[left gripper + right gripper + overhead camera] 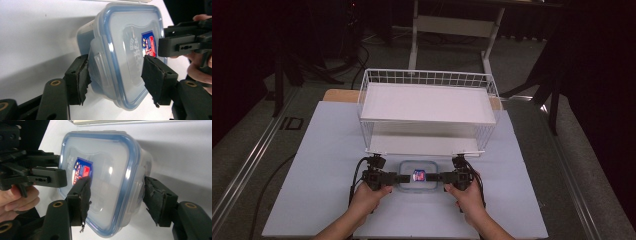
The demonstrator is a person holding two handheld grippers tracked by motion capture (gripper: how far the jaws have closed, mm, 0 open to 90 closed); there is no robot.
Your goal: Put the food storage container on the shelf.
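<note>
Dark floor rings a pale surface [327, 150] at mid-frame; a white wire rack [427, 112] stands at its upper middle. Just below the rack lies a clear lidded box [417, 176], blue-rimmed, with a small label. It looks light, stiff and slick, so the short ends under the lid rim seem the surest hold. The left claw [113, 80] pinches the box's left end, pads pressing lid and side. The right claw [116, 200] straddles the right end, lid pad touching, other pad just apart.
</note>
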